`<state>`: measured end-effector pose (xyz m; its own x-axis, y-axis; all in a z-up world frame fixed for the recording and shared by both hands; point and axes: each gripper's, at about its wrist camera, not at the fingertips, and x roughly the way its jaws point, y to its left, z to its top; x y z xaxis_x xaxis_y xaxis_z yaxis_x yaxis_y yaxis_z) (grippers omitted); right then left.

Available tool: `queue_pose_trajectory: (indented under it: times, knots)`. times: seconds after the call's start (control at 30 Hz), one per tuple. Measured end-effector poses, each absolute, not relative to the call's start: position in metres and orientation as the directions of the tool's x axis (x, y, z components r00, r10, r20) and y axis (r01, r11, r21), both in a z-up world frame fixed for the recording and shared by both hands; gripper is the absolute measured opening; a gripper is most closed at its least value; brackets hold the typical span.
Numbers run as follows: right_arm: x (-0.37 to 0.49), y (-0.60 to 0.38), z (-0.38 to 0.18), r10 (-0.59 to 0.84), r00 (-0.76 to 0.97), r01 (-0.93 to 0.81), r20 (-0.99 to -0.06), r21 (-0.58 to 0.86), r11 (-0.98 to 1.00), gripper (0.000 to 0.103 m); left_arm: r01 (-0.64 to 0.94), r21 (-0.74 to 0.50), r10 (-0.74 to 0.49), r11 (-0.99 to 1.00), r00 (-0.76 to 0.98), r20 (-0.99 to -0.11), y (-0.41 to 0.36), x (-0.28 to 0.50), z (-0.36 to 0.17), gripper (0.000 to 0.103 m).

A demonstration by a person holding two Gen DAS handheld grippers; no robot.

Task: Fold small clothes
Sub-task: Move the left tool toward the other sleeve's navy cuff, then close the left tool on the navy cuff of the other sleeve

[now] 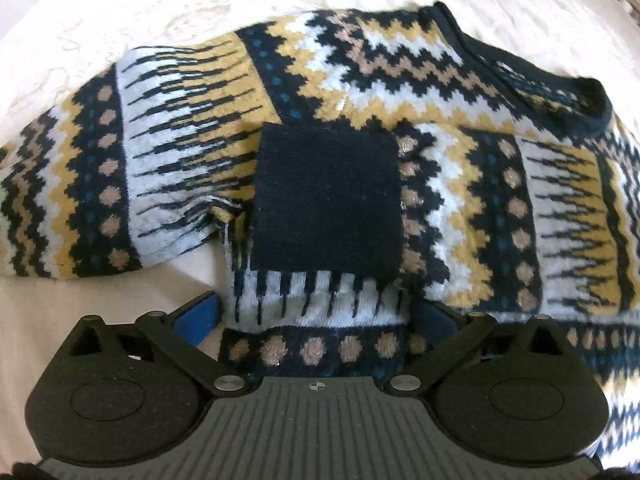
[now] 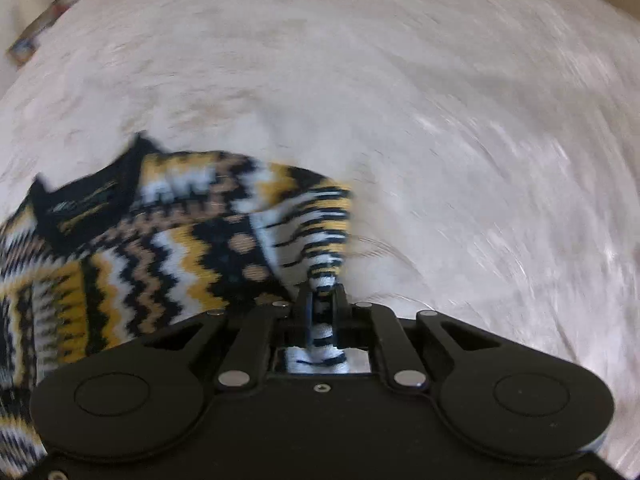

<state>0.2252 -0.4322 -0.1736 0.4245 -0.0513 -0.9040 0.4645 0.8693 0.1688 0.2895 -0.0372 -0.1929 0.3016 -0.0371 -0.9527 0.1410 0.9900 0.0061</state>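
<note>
- On the pale, cream-coloured cloth surface (image 1: 120, 8) your sweater (image 1: 360, 92) lies spread out, a knit in navy, mustard, white and tan bands of zigzags and dots.
- In your left wrist view the navy collar (image 1: 552, 80) sits at the upper right, and one sleeve (image 1: 100, 168) reaches out to the left, flat on the cloth.
- A sleeve folded across the body ends in a plain navy cuff (image 1: 326, 200), which rests near the middle of the garment.
- Your left gripper (image 1: 316, 312) has its jaws spread wide; the blue finger (image 1: 198, 318) on the left side shows clearly, and the other is partly tucked behind the knit.
- The folded sleeve lies between those spread jaws, and they do not pinch it.
- Your right gripper (image 2: 322, 300) has its jaws closed on a bunched bit of striped knit, which runs back between them toward the camera.
- In your right wrist view the sweater (image 2: 160, 240) fills the lower left, with its collar (image 2: 88, 196) toward the left edge; the pinched fabric rises in a narrow, gathered strip from the garment's right edge.
- That view is smeared with motion blur, so finer details of the cloth surface (image 2: 440, 120) cannot be made out.
- A small colourful object (image 2: 34, 40) sits at the far upper left of the right view; it is too blurred to identify.
</note>
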Motion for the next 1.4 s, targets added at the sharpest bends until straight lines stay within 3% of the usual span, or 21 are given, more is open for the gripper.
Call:
queue_pose_trajectory:
  times: [0.07, 0.2, 0.33, 0.4, 0.57, 0.67, 0.77, 0.9, 1.2, 1.4]
  knots:
    - [0.226, -0.429, -0.174, -0.059, 0.425, 0.458, -0.903, 0.158, 0.875, 0.017, 0.133, 0.018, -0.027, 0.991, 0.326, -0.945, -0.039, 0.285, -0.193, 0.103]
    - [0.221, -0.421, -0.163, -0.106, 0.440, 0.468, -0.892, 0.127, 0.875, 0.050, 0.140, 0.019, -0.029, 0.990, 0.333, -0.943, -0.041, 0.280, -0.189, 0.103]
    - [0.207, -0.409, -0.151, -0.078, 0.471, 0.439, -0.879, 0.156, 0.885, 0.056, 0.150, -0.007, -0.057, 0.989, 0.327, -0.943, -0.030, 0.273, -0.181, 0.102]
    - [0.203, -0.405, -0.155, -0.079, 0.440, 0.433, -0.895, 0.134, 0.892, 0.059, 0.146, -0.015, -0.064, 0.989, 0.339, -0.939, -0.020, 0.265, -0.174, 0.092]
    - [0.182, -0.403, -0.159, -0.103, 0.398, 0.501, -0.911, 0.122, 0.857, 0.064, 0.086, -0.043, -0.073, 0.995, 0.385, -0.920, 0.023, 0.243, -0.153, 0.090]
    - [0.168, -0.388, -0.140, -0.102, 0.461, 0.466, -0.882, 0.143, 0.873, 0.076, 0.017, -0.089, -0.087, 0.996, 0.420, -0.903, 0.061, 0.228, -0.138, 0.090]
    - [0.155, -0.365, -0.124, -0.073, 0.512, 0.409, -0.856, 0.168, 0.897, 0.080, -0.065, -0.123, -0.080, 0.990, 0.452, -0.888, 0.106, 0.216, -0.129, 0.090]
    - [0.145, -0.327, -0.112, -0.011, 0.564, 0.334, -0.826, 0.216, 0.918, 0.094, -0.172, -0.138, -0.035, 0.975, 0.497, -0.867, 0.171, 0.206, -0.115, 0.090]
    - [0.140, -0.246, -0.104, 0.127, 0.566, 0.205, -0.815, 0.288, 0.935, 0.095, -0.374, -0.118, 0.115, 0.920, 0.547, -0.829, 0.292, 0.211, -0.094, 0.090]
    - [0.144, -0.213, -0.099, 0.160, 0.557, 0.169, -0.815, 0.299, 0.939, 0.095, -0.482, -0.204, 0.129, 0.852, 0.571, -0.811, 0.342, 0.229, -0.093, 0.090]
